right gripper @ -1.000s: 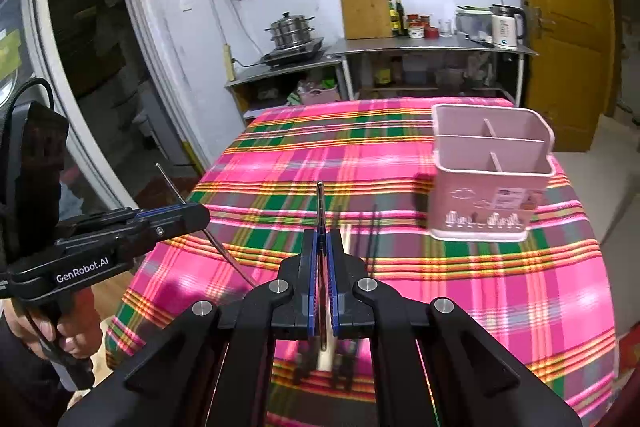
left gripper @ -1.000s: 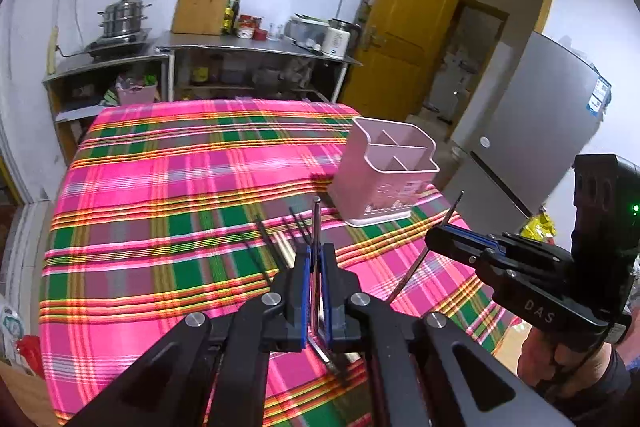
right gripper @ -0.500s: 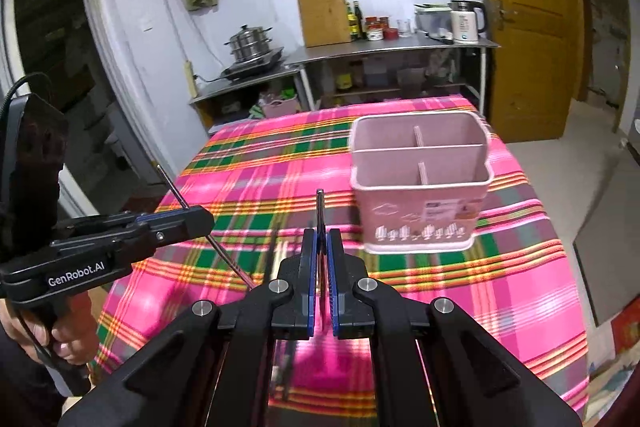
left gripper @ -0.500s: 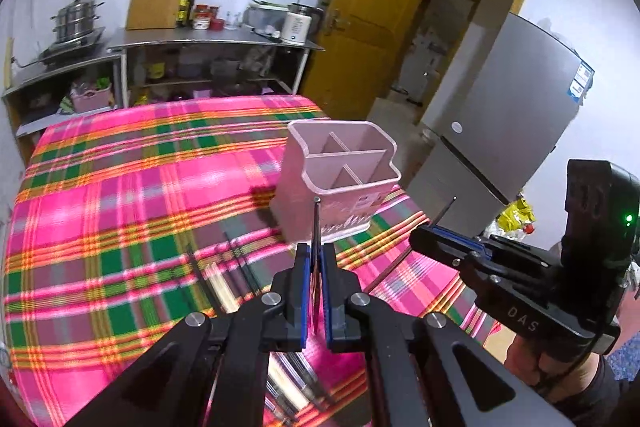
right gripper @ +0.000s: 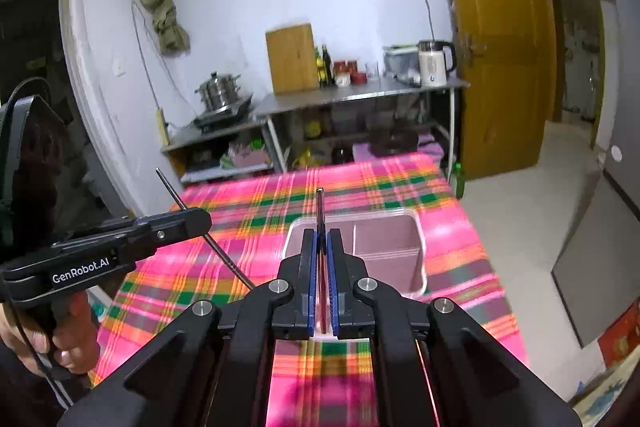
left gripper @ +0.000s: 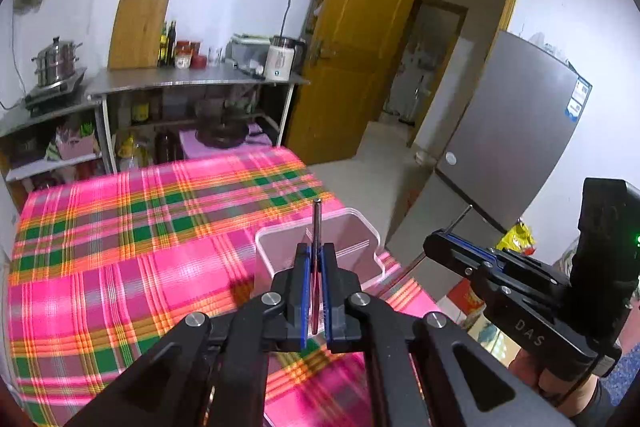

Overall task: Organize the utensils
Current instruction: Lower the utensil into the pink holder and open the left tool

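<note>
My left gripper [left gripper: 315, 259] is shut on a thin dark metal chopstick [left gripper: 316, 223] that points up and forward, right over the pink divided utensil holder [left gripper: 360, 223]. My right gripper [right gripper: 321, 247] is shut on another dark chopstick [right gripper: 320, 207], also just above the pink holder [right gripper: 384, 239]. Each gripper shows in the other's view: the right gripper [left gripper: 440, 245] at the right, the left gripper [right gripper: 196, 221] at the left, each with its chopstick sticking out. The holder stands near the table's right edge on the pink plaid cloth [left gripper: 120, 227].
The table's far edge faces a steel shelf unit [left gripper: 192, 83] with a pot, kettle and cutting board. A grey fridge [left gripper: 520, 147] and an open yellow door [left gripper: 352, 39] stand to the right. The floor lies beyond the table's right edge.
Both grippers have moved forward and up with their chopsticks, from short of the holder to right above it. The loose utensils on the cloth have dropped out of view.
</note>
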The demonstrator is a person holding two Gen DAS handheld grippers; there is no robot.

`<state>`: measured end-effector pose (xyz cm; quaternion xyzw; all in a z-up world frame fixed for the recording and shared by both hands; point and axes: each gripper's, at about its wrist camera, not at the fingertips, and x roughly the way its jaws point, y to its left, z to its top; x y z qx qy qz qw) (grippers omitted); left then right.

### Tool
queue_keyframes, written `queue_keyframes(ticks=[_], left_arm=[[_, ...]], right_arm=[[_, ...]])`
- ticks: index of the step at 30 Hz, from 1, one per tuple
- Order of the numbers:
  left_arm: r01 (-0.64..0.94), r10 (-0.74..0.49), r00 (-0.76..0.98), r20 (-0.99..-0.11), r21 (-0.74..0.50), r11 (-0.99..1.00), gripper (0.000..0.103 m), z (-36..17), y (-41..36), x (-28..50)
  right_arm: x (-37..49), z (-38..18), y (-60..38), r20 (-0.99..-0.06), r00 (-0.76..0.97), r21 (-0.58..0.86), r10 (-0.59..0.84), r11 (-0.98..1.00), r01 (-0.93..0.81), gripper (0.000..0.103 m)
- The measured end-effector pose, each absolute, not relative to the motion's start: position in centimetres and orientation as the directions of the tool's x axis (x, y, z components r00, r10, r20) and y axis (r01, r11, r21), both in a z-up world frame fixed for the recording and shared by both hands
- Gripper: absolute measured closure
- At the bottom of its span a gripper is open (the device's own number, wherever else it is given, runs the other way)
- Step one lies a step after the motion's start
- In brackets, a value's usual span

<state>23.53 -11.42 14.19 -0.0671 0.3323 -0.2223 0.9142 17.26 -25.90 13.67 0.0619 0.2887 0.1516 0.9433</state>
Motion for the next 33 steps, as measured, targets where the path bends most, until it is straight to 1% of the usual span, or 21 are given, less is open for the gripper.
queue_keyframes(ticks=[4,8,22,30,31,33], left_arm=[[0.364,-0.453,0.696,-0.557,-0.270,0.891,0.098,15.4,-11.8,25.0],[0.359,-0.444,0.699,-0.560,-0.262,0.896,0.098,15.0,-12.3,26.3],[0.316,-0.414,0.652,-0.635,-0.268,0.910,0.098,8.7,-12.5,28.4],[0.309,-0.407,0.646,-0.645,-0.266,0.913,0.097,7.9,-12.1,28.3],[0.308,-0.406,0.647,-0.645,-0.267,0.913,0.095,7.9,-12.0,28.1],[0.306,-0.406,0.652,-0.641,-0.268,0.914,0.092,8.0,-11.8,27.8]], right_arm=[[18.8,15.0,-26.1,-0.497,0.808,0.201,0.315,0.948,-0.246,0.098],[20.3,14.5,-26.3,-0.506,0.806,0.208,0.309,0.950,-0.233,0.098],[23.3,8.8,-25.4,-0.600,0.736,0.233,0.312,0.949,-0.213,0.098],[23.2,7.2,-25.4,-0.632,0.714,0.234,0.301,0.953,-0.195,0.098],[23.1,7.3,-25.5,-0.630,0.716,0.234,0.300,0.953,-0.193,0.097],[22.9,7.5,-25.6,-0.627,0.723,0.232,0.292,0.955,-0.184,0.092]])
